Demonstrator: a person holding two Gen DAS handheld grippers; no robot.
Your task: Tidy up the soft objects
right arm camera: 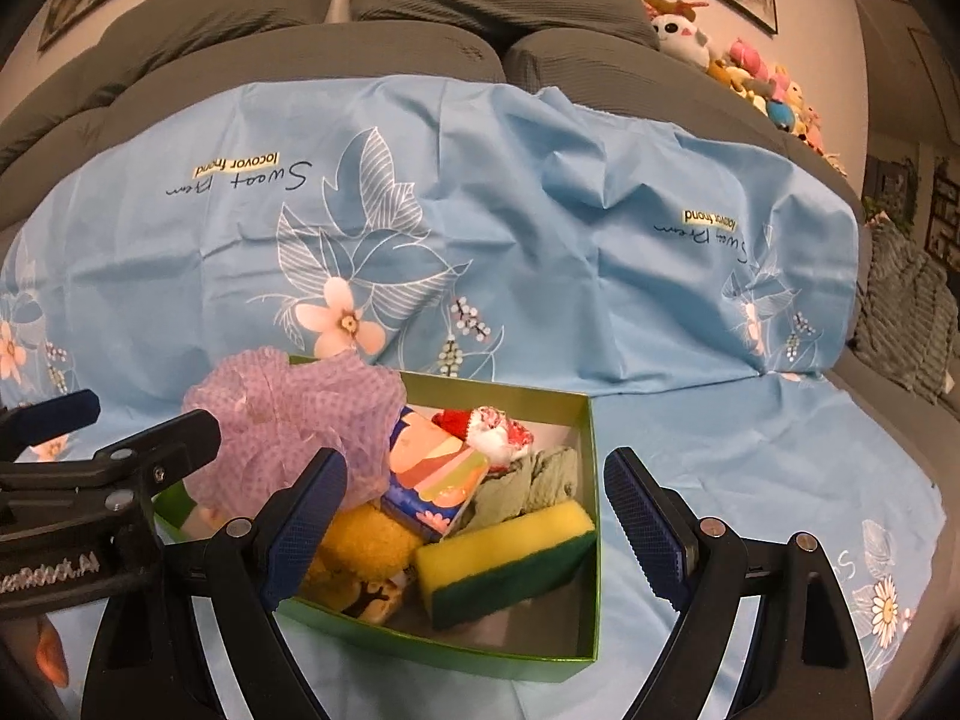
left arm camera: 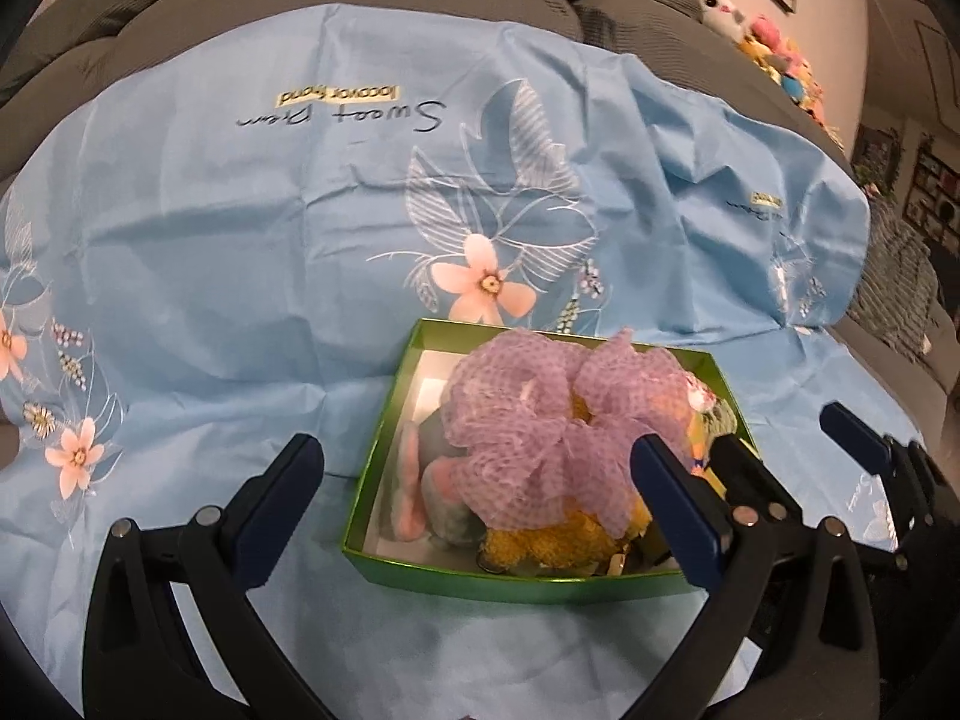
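A green box (right arm camera: 591, 516) sits on a blue flowery cloth (right arm camera: 540, 240) spread over a grey sofa (right arm camera: 420, 54). The box is near the front edge of the cloth, and it is almost full of soft things. A purple mesh puff (left arm camera: 540, 420) lies on top at the left side of the box. Under it is a fuzzy yellow thing (right arm camera: 366, 546). A yellow and green sponge (right arm camera: 510, 558) lies in the front right corner. Behind it are a crumpled green rag (right arm camera: 534, 480), a bright packet (right arm camera: 432, 474) and a red and white cloth (right arm camera: 498, 429).

The left gripper (left arm camera: 480, 498) has its fingers spread wide. They sit on either side of the puff but do not pinch it. The right gripper (right arm camera: 474, 516) is spread wide too, over the right half of the box, and holds nothing.

No loose soft things show on the cloth, so the job looks nearly done. Maybe only the puff needs tucking in.

The puff hides what lies below it at the left side. A pink thing (left arm camera: 408, 498) and a grey thing in there are hard to name. The toys (right arm camera: 750, 72) at the sofa's far right end are small and blurry.
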